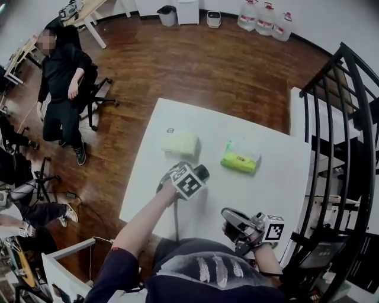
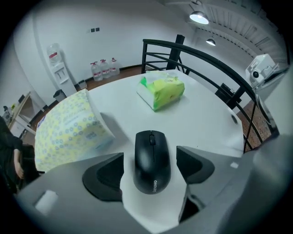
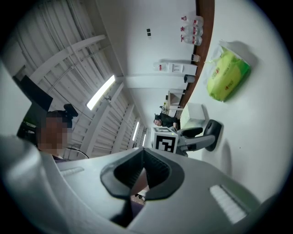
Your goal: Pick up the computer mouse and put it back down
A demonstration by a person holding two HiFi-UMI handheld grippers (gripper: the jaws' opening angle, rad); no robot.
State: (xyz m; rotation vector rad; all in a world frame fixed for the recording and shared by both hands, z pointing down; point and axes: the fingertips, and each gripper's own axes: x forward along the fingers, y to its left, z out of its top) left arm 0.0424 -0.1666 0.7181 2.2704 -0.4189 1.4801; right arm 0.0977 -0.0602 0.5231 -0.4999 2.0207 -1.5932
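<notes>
Left gripper [image 2: 150,155] released, jaws astride the untouched black mouse [image 2: 152,167]; right gripper [image 3: 143,170] clenched, empty.

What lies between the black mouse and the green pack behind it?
Only bare white table, as the left gripper view shows. The mouse sits untouched between the pads of the open left gripper; the green pack lies beyond.

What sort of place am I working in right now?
Likely an office or lab-style workroom: a white table on a wood floor, an office chair to one side, and big water jugs by the far wall.
</notes>
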